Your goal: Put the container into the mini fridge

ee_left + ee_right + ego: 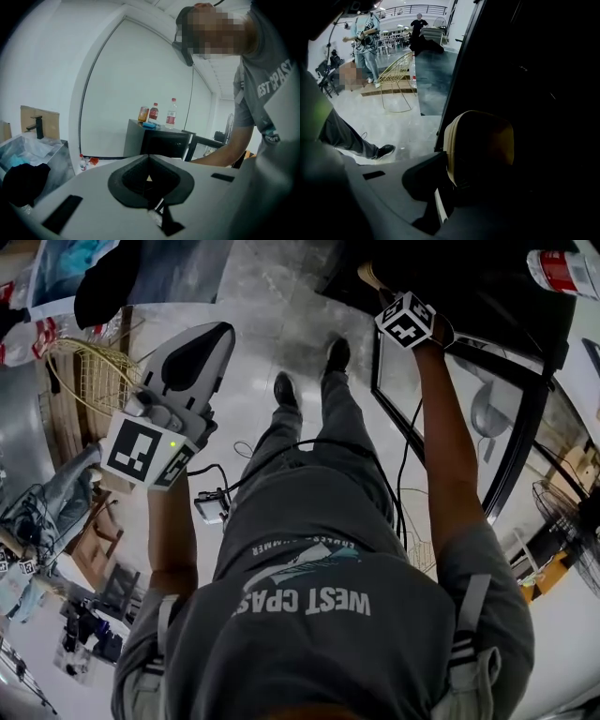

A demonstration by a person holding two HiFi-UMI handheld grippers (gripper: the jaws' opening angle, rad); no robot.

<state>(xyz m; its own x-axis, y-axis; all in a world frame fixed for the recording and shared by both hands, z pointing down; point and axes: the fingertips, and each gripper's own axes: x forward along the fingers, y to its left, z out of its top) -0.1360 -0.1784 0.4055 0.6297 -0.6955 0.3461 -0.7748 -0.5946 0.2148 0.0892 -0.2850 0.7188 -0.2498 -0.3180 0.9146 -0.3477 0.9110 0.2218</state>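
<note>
The person's grey shirt (309, 601) carries large white capitals across the chest. In the head view they stand upside down and read "WEST CPAS", and in the left gripper view the shirt (274, 82) shows "EST CPAST". A smaller line beside them is too small to read. The bottles (171, 114) on the dark cabinet wear red labels with illegible print.

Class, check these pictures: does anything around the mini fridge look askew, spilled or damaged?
Nothing stands out. The container looks intact in the right tool, the bottles on the mini fridge stand upright, and no spill shows.
</note>
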